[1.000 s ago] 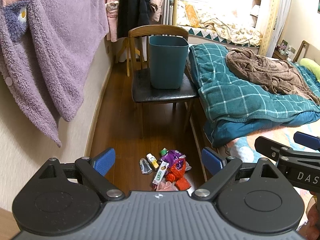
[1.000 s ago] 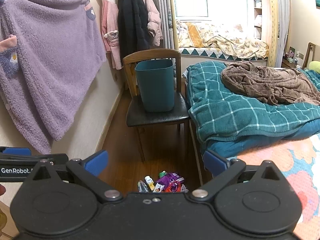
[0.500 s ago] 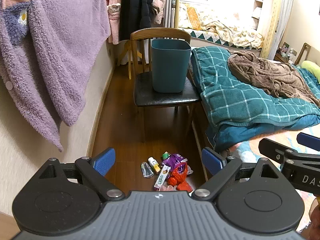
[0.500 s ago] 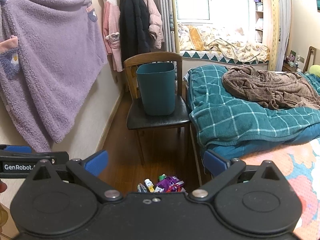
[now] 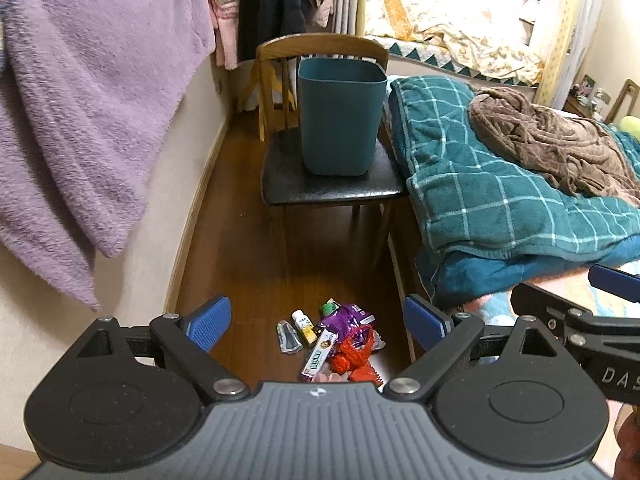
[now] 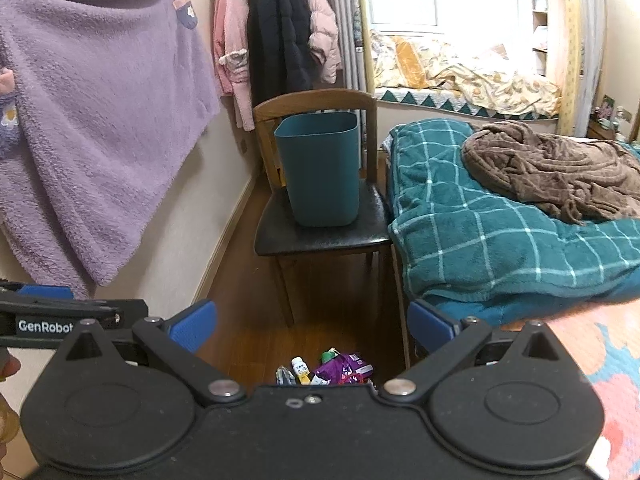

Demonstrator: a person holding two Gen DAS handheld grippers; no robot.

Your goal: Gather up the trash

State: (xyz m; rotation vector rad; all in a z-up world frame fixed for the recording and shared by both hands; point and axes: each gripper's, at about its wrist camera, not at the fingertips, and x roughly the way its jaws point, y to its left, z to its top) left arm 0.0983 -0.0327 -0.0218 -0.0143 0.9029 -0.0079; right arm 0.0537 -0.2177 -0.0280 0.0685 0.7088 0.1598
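Left gripper (image 5: 318, 320): jaws wide apart, nothing between the blue pads (image 5: 208, 322). It hangs above the wooden floor (image 5: 240, 248), with the trash pile (image 5: 332, 338) framed in the gap between the pads.

Right gripper (image 6: 312, 330): also spread wide and empty. It sits to the right of the left tool; part of its black body and a blue pad show at the right edge of the left wrist view. Its own camera catches only the far part of the pile, the rest being hidden behind the gripper body.

Trash pile, on the floor between the wall and the bed, just in front of the chair legs:
- small white bottle with yellow label (image 5: 303, 326), lying down
- grey-clear wrapper (image 5: 289, 338) just to its left
- purple crinkled wrapper (image 5: 346, 316), with a green cap (image 5: 329, 307) at its far edge
- long white box with green print (image 5: 319, 356), angled
- orange-red net bag (image 5: 354, 354), touching the box and the purple wrapper
The items touch or overlap; the near edge is cut off by the gripper body.

Teal waste bin (image 5: 340, 116): upright on the black seat of a wooden chair (image 5: 320, 46), beyond the pile. Its inside cannot be seen.

Surroundings: a bed with a teal checked blanket (image 5: 500, 188) and a brown throw (image 5: 552, 144) on the right; a purple fleece robe (image 5: 88, 92) hangs on the left wall.
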